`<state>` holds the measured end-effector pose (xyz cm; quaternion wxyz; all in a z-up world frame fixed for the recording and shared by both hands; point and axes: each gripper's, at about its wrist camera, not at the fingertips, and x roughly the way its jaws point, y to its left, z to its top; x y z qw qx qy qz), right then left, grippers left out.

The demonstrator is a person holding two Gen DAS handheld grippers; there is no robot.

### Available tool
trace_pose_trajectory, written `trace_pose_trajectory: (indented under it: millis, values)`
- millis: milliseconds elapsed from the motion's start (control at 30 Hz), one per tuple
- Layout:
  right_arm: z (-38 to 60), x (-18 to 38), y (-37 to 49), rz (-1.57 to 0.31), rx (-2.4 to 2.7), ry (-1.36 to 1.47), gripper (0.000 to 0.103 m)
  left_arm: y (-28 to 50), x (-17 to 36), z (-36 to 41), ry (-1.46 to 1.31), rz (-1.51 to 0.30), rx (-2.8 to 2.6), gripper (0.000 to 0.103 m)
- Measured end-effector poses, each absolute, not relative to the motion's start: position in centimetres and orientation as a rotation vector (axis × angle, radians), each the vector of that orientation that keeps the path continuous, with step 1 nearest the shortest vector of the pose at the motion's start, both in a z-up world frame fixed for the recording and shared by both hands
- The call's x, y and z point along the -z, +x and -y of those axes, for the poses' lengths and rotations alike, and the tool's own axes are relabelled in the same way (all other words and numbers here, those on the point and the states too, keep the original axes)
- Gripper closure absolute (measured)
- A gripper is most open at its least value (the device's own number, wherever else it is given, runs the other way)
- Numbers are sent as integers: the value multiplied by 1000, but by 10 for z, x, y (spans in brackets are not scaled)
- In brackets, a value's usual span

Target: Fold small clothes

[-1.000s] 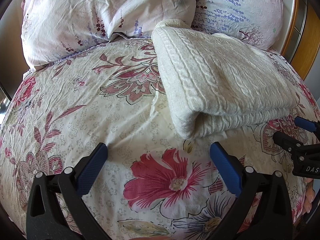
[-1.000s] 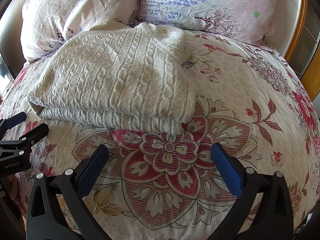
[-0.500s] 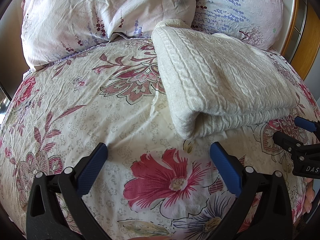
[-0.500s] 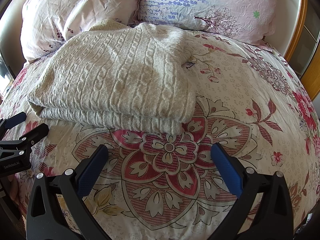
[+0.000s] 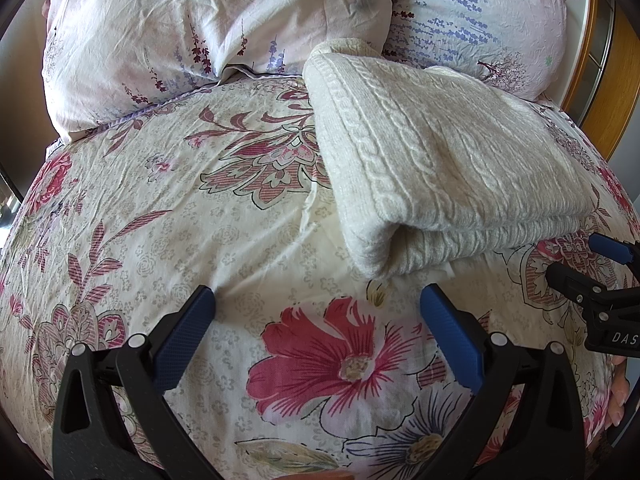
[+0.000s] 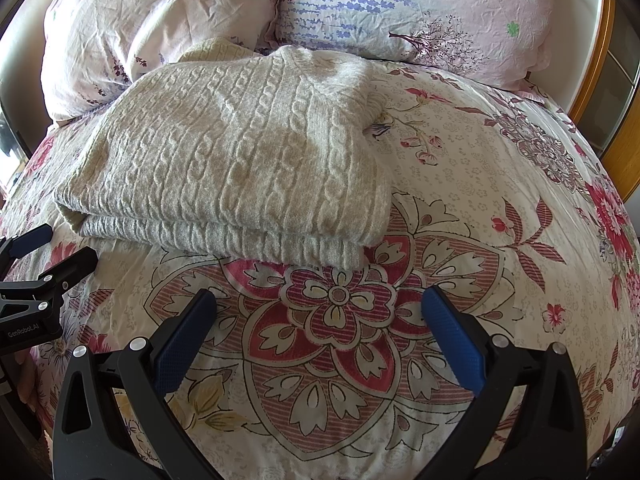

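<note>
Knitted sweater (image 6: 224, 160) lies folded, unchanged from a second ago (looks finished); I hold left gripper (image 5: 316, 320) and right gripper (image 6: 318, 320) spread wide, empty, near it.

The cream cable-knit folded sweater (image 5: 440, 160) hides its inner layers and the floral bedspread (image 5: 200, 220) beneath; the right black tool (image 5: 600, 280) is cut off at the left view's edge.

I see a bed (image 5: 168, 216) under a floral cover, two pillows (image 5: 208, 28) at top, a wooden frame (image 6: 592, 76) upper right, daylight.
</note>
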<state>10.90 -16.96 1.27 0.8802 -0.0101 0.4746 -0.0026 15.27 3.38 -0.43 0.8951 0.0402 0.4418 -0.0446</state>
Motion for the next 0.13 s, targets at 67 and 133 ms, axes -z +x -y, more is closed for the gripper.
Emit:
trace_pose_trajectory:
  millis: [67, 133]
  values:
    - [170, -13, 109, -989, 5, -21, 1, 153, 4, -34, 83, -916, 92, 2]
    - [170, -13, 109, -989, 5, -21, 1, 153, 4, -34, 83, -916, 92, 2]
